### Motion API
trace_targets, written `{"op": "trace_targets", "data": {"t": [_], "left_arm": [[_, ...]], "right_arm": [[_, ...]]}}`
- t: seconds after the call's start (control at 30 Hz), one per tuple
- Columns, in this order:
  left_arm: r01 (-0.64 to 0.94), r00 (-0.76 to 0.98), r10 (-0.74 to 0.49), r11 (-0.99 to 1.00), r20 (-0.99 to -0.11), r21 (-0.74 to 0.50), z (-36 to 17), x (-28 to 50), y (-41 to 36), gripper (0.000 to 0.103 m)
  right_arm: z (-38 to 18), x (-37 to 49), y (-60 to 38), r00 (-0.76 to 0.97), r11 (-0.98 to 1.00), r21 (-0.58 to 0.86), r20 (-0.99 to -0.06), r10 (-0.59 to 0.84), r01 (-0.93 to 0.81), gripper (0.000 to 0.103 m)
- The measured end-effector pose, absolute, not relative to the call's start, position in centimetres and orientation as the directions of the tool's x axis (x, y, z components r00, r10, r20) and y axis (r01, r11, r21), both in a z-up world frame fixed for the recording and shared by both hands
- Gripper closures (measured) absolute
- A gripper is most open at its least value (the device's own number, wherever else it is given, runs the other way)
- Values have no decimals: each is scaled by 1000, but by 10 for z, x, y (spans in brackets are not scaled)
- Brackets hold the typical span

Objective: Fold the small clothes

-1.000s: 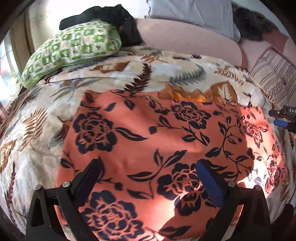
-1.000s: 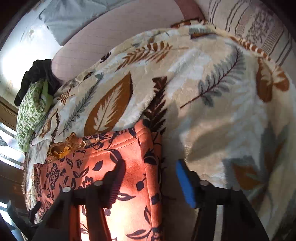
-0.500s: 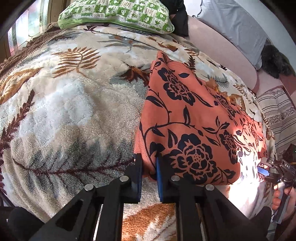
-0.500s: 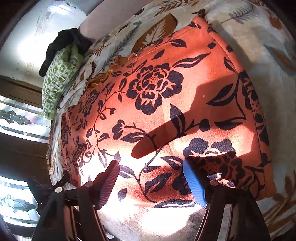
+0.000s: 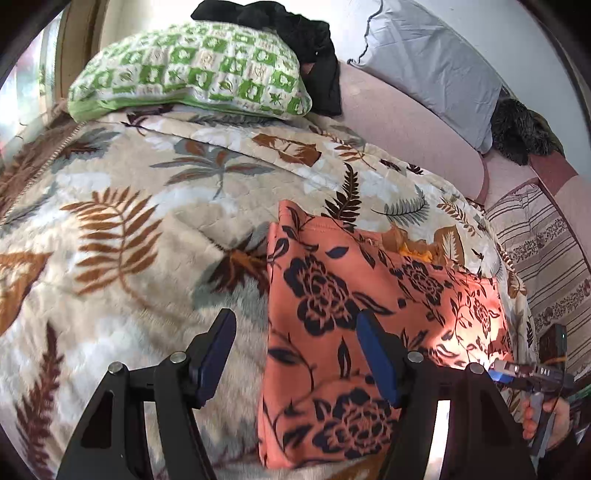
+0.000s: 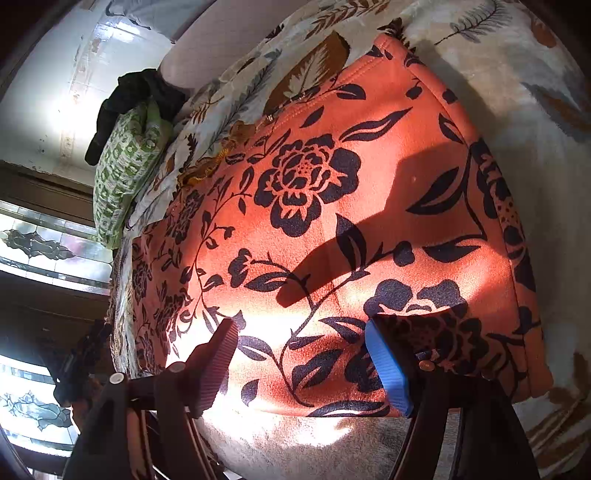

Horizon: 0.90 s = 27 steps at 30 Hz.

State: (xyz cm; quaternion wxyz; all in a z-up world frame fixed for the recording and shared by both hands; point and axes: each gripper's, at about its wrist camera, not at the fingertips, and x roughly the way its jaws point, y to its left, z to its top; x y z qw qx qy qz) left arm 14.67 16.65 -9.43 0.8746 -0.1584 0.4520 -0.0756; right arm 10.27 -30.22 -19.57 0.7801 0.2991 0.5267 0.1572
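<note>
My left gripper stands with its jaws apart, having just been opening; nothing is clamped between them. Its left finger hangs over the leaf-print blanket, its right finger over the orange floral garment, so the garment's left edge runs up between the two pads without either pressing on it.

The garment lies flat on the blanket, right of centre in the left wrist view, with its near left corner just below my jaws and its far edge beside a crumpled orange-yellow scrap of cloth. A patch of sunlight falls on its near right part.

My right gripper also has its jaws spread, their gap having widened within the last second, and grips nothing. Both pads hover over the near edge of the garment, whose cloth fills most of that view; the gripper's shadow crosses the fabric.

Far left on the bed sits a green checked pillow with a black cloth heaped behind it. A grey pillow leans on the pink headboard at far right. In the left wrist view a hand holds the other gripper's handle at near right
</note>
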Motion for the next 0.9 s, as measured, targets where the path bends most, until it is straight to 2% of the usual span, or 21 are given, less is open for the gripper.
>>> {"op": "trace_targets", "data": {"t": [0.1,0.13,0.2,0.23,0.27,0.33,0.43,0.5,0.53,0.57,0.6,0.63,0.67,0.73,0.83,0.9], "left_arm": [[-24,510,-307,929,-803,-370,-116,206,165,41],[-10,500,-303,935,-811,-355,-120,221,160,49],[11,480,-251,960,-840,-281,-129,240,151,77],[3,450,-190,978,-873,-211,-141,251,148,97],[-27,435,-158,982,-887,-189,-153,257,152,95],[-67,450,-170,973,-877,-223,-155,261,157,95],[-10,478,-36,999,-878,-46,-146,252,135,92],[-1,495,-23,1000,-869,-27,-136,241,131,92],[1,504,-23,1000,-863,-27,-130,233,130,87],[7,515,-30,1000,-856,-30,-123,226,132,74],[22,532,-51,999,-845,-47,-115,215,131,67],[42,554,-85,996,-828,-74,-106,202,130,55],[66,576,-116,993,-809,-96,-98,190,126,47],[95,601,-145,989,-786,-110,-86,164,117,46],[108,589,-229,973,-775,-205,-86,134,108,43],[91,566,-247,967,-786,-238,-98,120,101,43]], "right_arm": [[-196,102,-304,393,766,639,-723,568,68,28],[-196,102,-304,393,764,642,-721,571,67,28],[-197,102,-306,390,759,648,-716,579,63,28],[-197,101,-307,389,754,654,-712,585,63,28],[-198,102,-308,388,749,659,-709,590,64,28],[-200,102,-309,384,743,667,-703,599,62,28],[-200,102,-311,380,739,671,-700,604,60,28],[-199,104,-312,368,741,669,-706,606,64,28],[-195,105,-312,362,740,668,-710,605,74,28],[-189,105,-314,366,737,671,-706,606,76,28],[-179,107,-315,385,734,676,-694,608,59,28],[-169,110,-318,410,732,681,-679,609,40,28],[-159,115,-321,433,727,686,-663,610,26,28],[-143,133,-328,463,705,709,-627,626,7,28],[-145,179,-340,465,663,749,-584,665,-8,25],[-166,217,-360,468,722,689,-660,588,65,25]]}}
